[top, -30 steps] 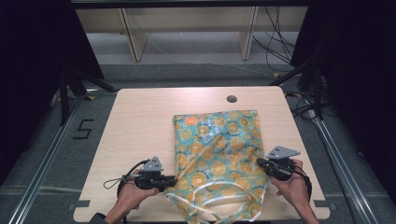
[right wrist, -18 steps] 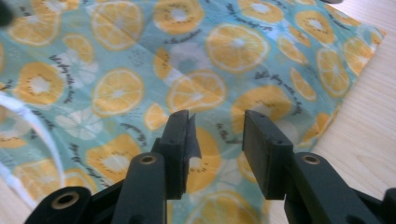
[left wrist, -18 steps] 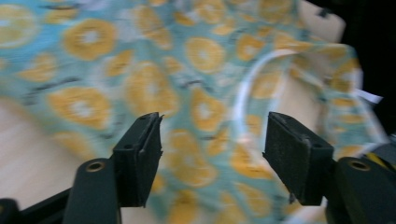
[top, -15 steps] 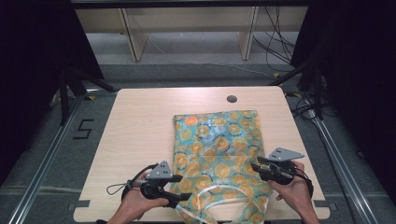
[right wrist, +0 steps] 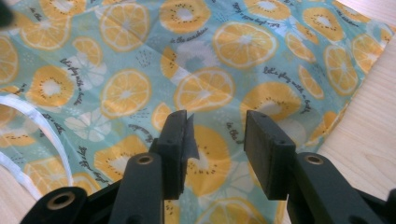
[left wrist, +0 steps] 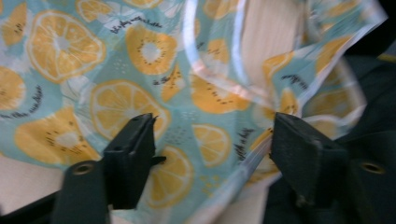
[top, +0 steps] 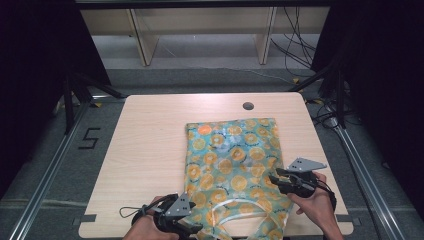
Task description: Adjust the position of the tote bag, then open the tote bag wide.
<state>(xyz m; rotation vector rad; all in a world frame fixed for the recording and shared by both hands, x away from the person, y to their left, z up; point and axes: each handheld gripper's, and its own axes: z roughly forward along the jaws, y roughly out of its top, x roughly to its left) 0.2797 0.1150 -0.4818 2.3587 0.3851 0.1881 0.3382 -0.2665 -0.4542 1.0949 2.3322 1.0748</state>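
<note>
A: Starting nearest, what is the left gripper [top: 192,231] doing?

B: It is sitting at about 7 o'clock on the desk [top: 150,145], right at the near edge, held in the person's left hand [top: 145,231]. In the left gripper view its jaws are standing wide apart, gripping nothing. The bag [left wrist: 140,70], a teal one printed with orange slices, is lying just beyond and between them, its near edge rumpled and lifting off the desk at 2 o'clock in that view.

A: And the right gripper [top: 274,179]?

B: It is resting at about 4 o'clock, in the right hand [top: 315,202], over the bag's right edge. In the right gripper view its jaws are also released, spread with a gap between them, and the printed fabric [right wrist: 205,88] is lying flat directly under and ahead of them. I cannot tell whether the tips are touching the fabric.

A: Where is the bag [top: 232,165] lying overall?

B: It is stretching from the near edge at 6 o'clock up past the desk's centre, slightly right of the middle. Its white handle loops [top: 225,210] are lying at the near end, between the two grippers.

A: Anything farther off?

B: A round cable hole [top: 248,106] is sitting at 12 o'clock, apart from the bag's far edge.
</note>
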